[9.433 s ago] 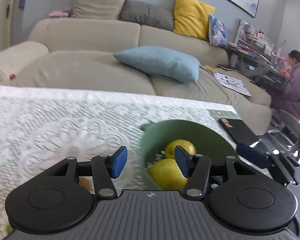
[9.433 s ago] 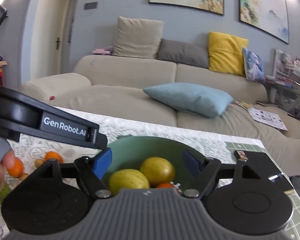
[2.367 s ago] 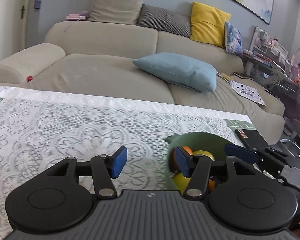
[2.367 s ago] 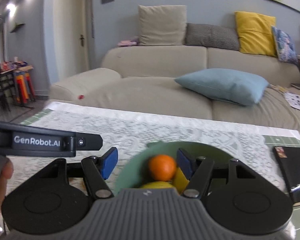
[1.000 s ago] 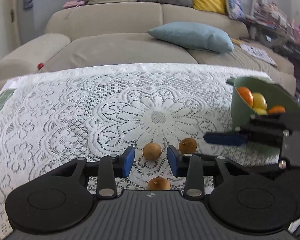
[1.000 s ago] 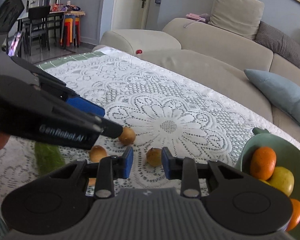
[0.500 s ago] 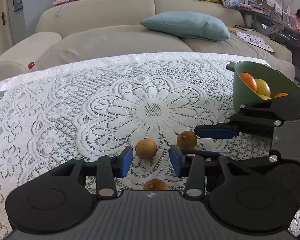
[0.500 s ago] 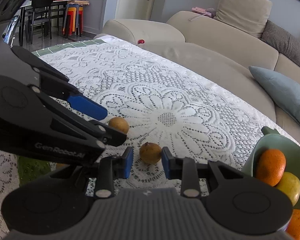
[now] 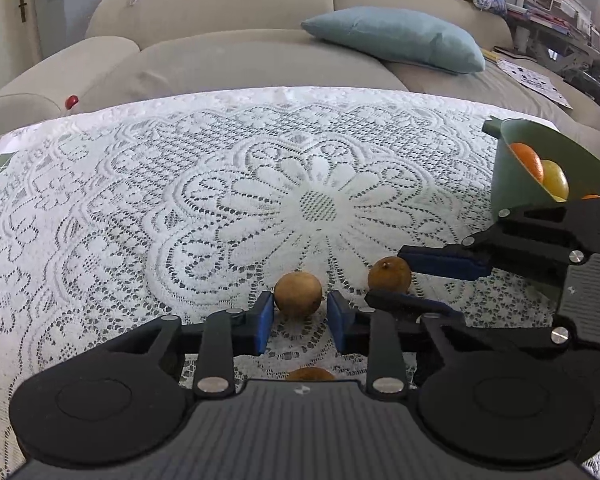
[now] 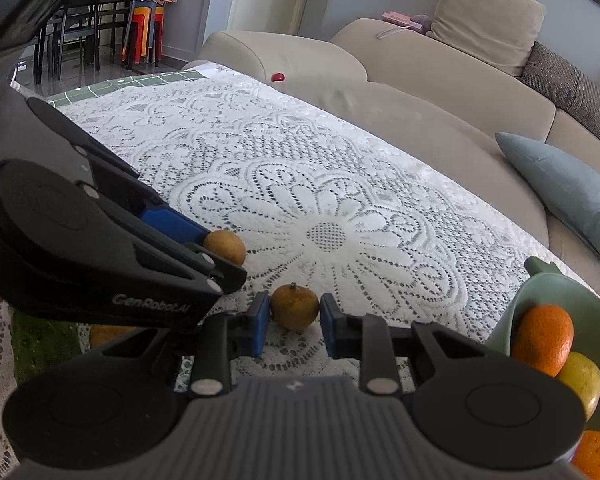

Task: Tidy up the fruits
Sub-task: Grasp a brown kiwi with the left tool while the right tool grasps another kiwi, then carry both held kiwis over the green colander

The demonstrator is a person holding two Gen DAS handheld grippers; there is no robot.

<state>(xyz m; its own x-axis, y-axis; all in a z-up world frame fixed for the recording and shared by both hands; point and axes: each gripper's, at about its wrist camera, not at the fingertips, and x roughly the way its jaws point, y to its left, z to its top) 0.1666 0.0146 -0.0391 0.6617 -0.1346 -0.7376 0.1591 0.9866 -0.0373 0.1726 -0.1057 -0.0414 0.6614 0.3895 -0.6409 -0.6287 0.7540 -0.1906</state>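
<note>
On the white lace tablecloth (image 9: 140,208), my left tongs (image 9: 298,314) are closing their blue pads around a small brown fruit (image 9: 298,294), which is sitting between them. Just to its right, my right tongs (image 10: 294,318) are gripping a second brown fruit (image 10: 295,306). Farther right, the green bowl (image 9: 512,176) is holding oranges (image 10: 542,340) and a yellow fruit (image 9: 556,180)

A white lace tablecloth (image 9: 180,200) with a large flower pattern covers the table. Two small fruits (image 9: 298,294) (image 10: 295,307) on it are dull brown. The bowl (image 10: 548,284) is sage green and holds bright oranges (image 10: 542,340) and a yellow-green fruit (image 10: 580,380). The grippers are black with blue pads (image 9: 265,320). The sofa (image 9: 228,40) is beige, its cushion (image 9: 396,38) pale blue.
</note>
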